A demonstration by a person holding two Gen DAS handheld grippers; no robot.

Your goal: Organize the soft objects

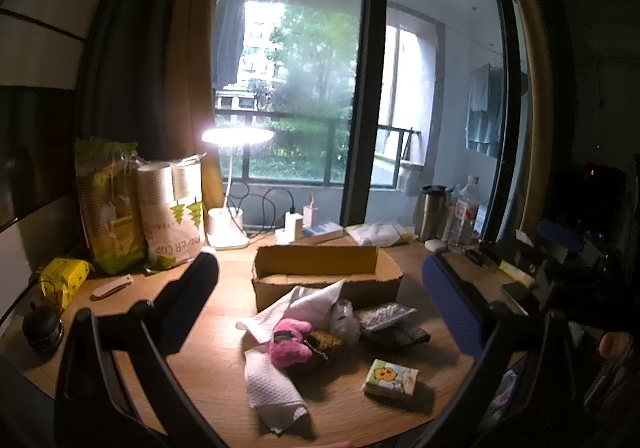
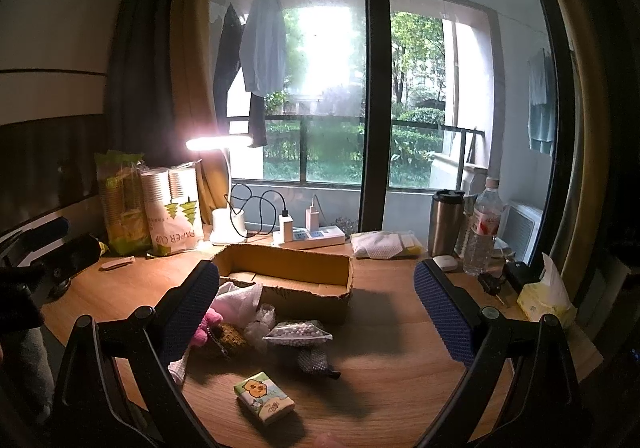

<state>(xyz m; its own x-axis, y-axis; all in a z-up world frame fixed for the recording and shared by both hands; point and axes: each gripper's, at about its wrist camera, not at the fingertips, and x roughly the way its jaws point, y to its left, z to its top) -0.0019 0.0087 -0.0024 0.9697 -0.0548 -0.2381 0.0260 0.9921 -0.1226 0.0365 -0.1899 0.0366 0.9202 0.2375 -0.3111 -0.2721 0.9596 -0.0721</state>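
An open cardboard box point(image 1: 326, 276) point(image 2: 286, 274) stands mid-table. In front of it lies a pile of soft things: a pink plush toy point(image 1: 289, 342) point(image 2: 206, 324), white cloths point(image 1: 272, 388) point(image 2: 240, 300), a brown knitted piece point(image 1: 324, 342) point(image 2: 230, 336), a clear crumpled bag point(image 1: 344, 320) point(image 2: 258, 326) and a bag of white beads point(image 1: 384, 318) point(image 2: 298, 332). A small tissue pack point(image 1: 391, 378) point(image 2: 264, 397) lies nearest. My left gripper point(image 1: 320, 308) and right gripper point(image 2: 316, 308) are both open and empty, held above the table before the pile.
A lit desk lamp point(image 1: 230, 184) point(image 2: 228, 208), paper cup packs point(image 1: 172, 216) point(image 2: 172, 208), a power strip with chargers point(image 2: 308, 236), a steel flask point(image 2: 445, 222), a water bottle point(image 2: 484, 228) and a tissue box point(image 2: 544, 298) line the table's back and right.
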